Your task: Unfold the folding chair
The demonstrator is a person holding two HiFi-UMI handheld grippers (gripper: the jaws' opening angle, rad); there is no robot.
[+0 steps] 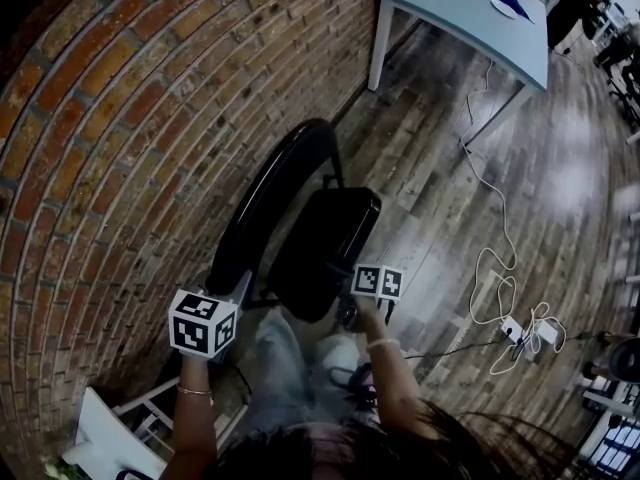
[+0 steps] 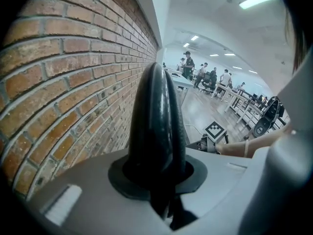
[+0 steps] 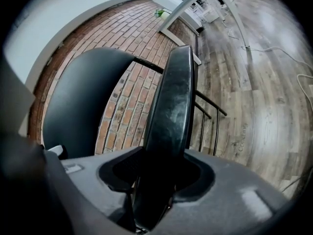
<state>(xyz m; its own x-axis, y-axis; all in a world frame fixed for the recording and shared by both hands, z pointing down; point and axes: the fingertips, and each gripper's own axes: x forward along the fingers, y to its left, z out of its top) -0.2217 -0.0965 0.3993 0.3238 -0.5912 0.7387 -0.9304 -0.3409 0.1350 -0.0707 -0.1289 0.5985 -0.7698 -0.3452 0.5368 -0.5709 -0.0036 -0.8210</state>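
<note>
Chair (image 1: pixel 300 208) black, padded seat (image 1: pixel 330 248) tilted, curved backrest (image 1: pixel 265 203)

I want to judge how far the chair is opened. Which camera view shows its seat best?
The head view: nearly the whole black seat shows there, beside the backrest. The right gripper view shows only the seat's edge, clamped in the right tool. The left gripper view shows the backrest's edge, not the seat.

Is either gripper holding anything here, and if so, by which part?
Both hold the folding chair. The left gripper is clamped on the edge of its backrest, and the right gripper on the edge of its seat.
</note>
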